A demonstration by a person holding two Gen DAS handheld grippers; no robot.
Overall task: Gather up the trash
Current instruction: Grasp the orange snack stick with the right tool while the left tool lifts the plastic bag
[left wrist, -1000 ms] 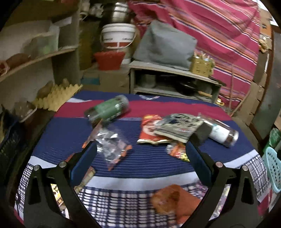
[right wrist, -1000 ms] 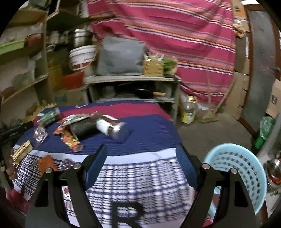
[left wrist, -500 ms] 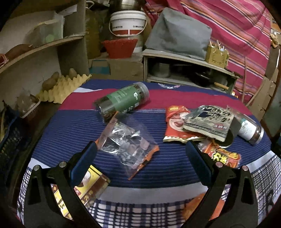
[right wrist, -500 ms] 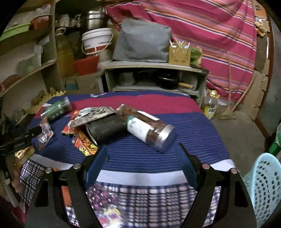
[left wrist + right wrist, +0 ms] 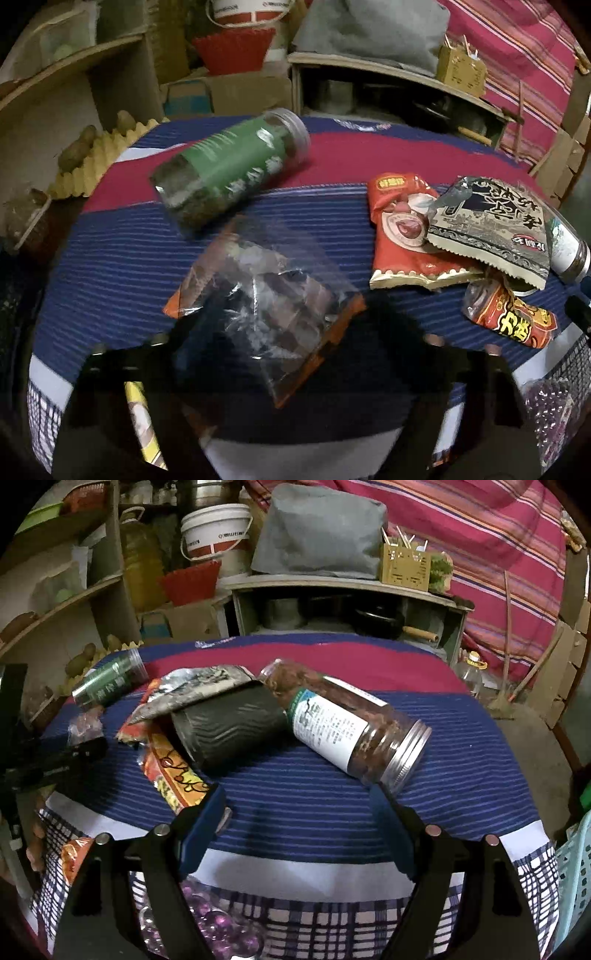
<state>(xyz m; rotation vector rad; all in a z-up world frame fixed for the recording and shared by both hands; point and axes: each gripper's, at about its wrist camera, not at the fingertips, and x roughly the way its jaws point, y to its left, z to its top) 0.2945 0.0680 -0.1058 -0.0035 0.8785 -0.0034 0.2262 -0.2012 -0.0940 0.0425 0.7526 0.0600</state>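
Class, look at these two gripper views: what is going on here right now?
A person with a gripper in each hand is collecting trash from a striped tablecloth. The left gripper is open around a clear plastic bag, not yet closed on it. The right gripper is open and empty, just short of a jar with a white label lying on its side. Snack wrappers and a green-labelled jar lie untouched.

A crinkled clear plastic bag (image 5: 266, 295) lay glossy on the woven striped cloth (image 5: 122, 254), beside shiny foil wrappers (image 5: 402, 236); a clear plastic jar (image 5: 347, 727) wore a ridged metal lid and matt paper label.
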